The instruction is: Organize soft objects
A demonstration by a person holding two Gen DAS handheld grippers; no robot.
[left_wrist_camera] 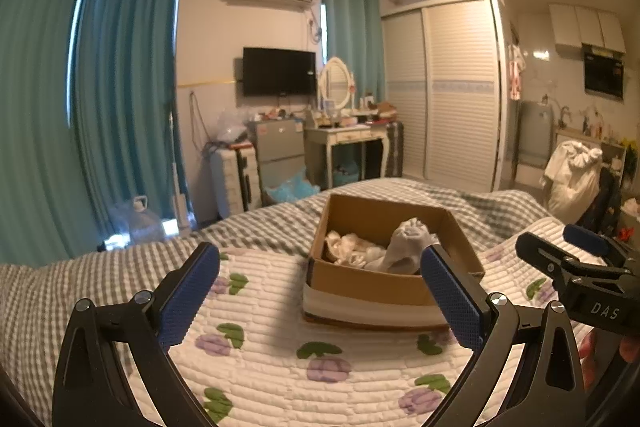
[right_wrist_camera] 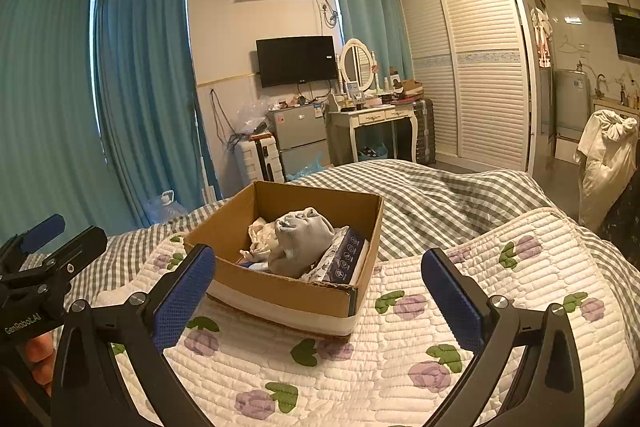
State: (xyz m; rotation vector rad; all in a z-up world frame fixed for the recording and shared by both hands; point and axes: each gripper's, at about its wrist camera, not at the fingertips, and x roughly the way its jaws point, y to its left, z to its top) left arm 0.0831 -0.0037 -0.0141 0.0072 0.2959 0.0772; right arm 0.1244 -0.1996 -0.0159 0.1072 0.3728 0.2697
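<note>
Both sets of jaws spread wide and empty: left gripper (left_wrist_camera: 320,291) and right gripper (right_wrist_camera: 318,289) hovering over the floral quilt (right_wrist_camera: 460,311) on the bed. Cardboard box (right_wrist_camera: 288,297) at 12 o'clock in the left view, toward 11 o'clock in the right, already holding a grey sock bundle (right_wrist_camera: 300,241), cream cloth (right_wrist_camera: 260,233) and a printed pack (right_wrist_camera: 340,259). No loose soft item visible on the quilt; probably time to look around, keeping clear of the box rim.
</note>
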